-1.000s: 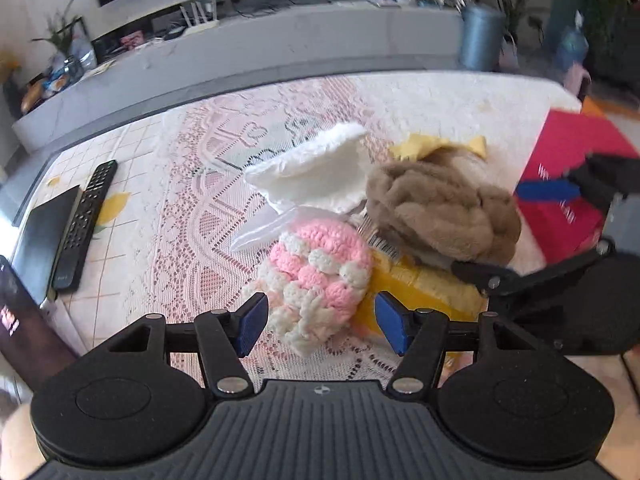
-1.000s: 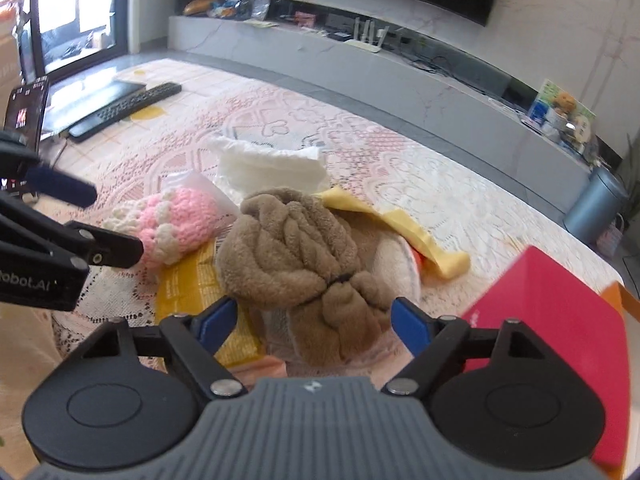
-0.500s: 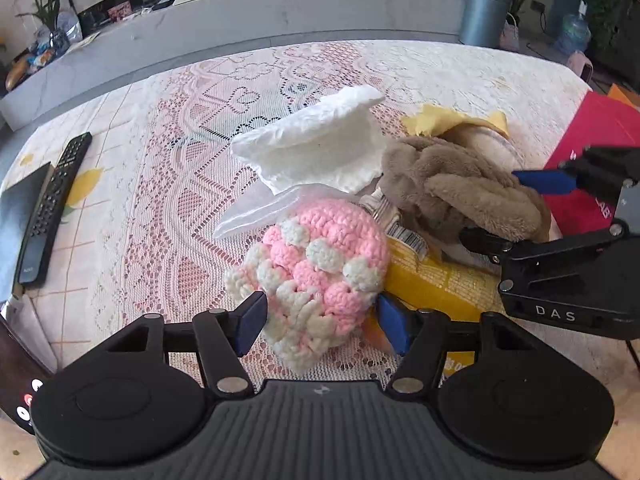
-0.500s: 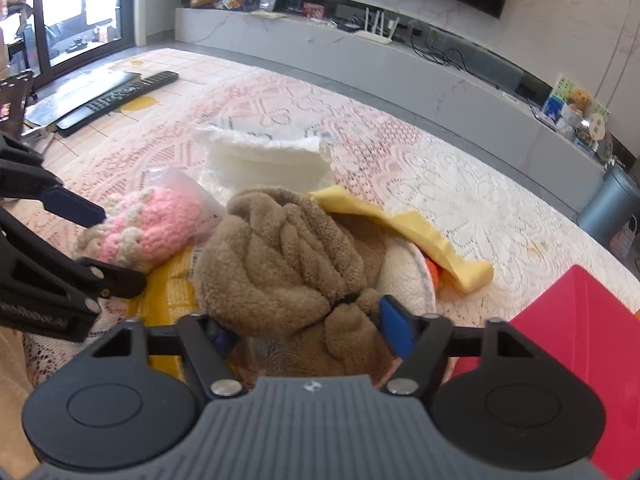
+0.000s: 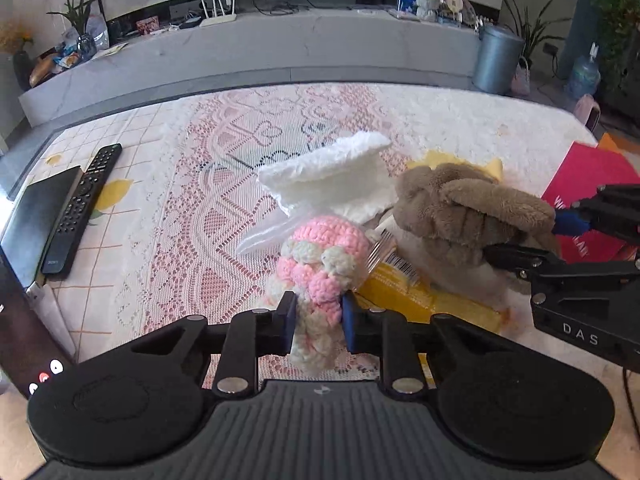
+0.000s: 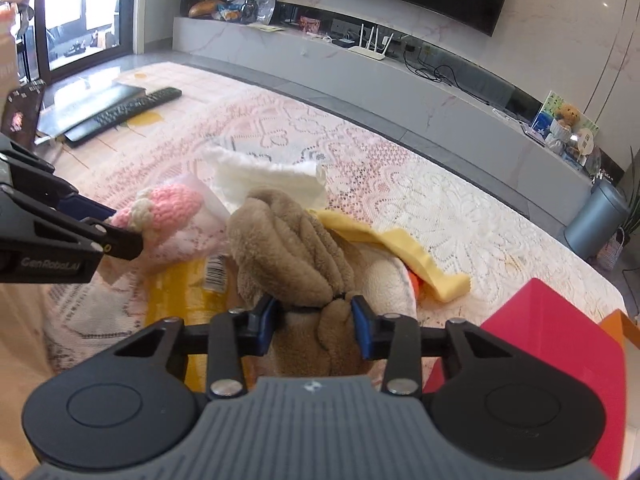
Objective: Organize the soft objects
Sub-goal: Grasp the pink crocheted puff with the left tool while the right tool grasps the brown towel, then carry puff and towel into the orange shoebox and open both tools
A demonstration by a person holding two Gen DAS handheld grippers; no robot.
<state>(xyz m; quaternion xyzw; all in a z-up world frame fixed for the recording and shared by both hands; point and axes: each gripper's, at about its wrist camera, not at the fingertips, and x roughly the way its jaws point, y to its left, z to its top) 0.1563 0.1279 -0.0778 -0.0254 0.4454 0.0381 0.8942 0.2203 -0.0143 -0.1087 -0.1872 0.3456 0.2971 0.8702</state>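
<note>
The step in hand seems to be the double pick-up: both grippers have just been closing their jaws, each on one soft thing from the pile in the middle of the counter (image 5: 160, 208), which is covered with a pink and white lace cloth.

The biggest soft thing is the brown plush item (image 6: 288, 256), thick and fluffy, rolled in fat folds and tied at a narrow neck. The right gripper (image 6: 314, 326) is pinching it just at this neck, with plush filling the space between the blue pads. It lies on a cream fleece piece, with a flat yellow cloth strip (image 6: 400, 244) running out from beside it.

Behind it is the white fluffy cloth (image 5: 332, 176), folded, with a rough towel-like surface; no gripper touches it.

Smaller is the pink and white crochet piece (image 5: 320, 256), knobby and rounded, partly in a clear plastic wrap. The left gripper (image 5: 318, 322) is pinching its lower cream end, and the yarn is squeezed thin between the pads.

Under the pile lies a smooth yellow packet (image 5: 404, 296) with a barcode.

I judge the next move calls for lifting both pieces slowly, because soft yarn and plush may stretch or slip, and the plastic wrap may come along.
</note>
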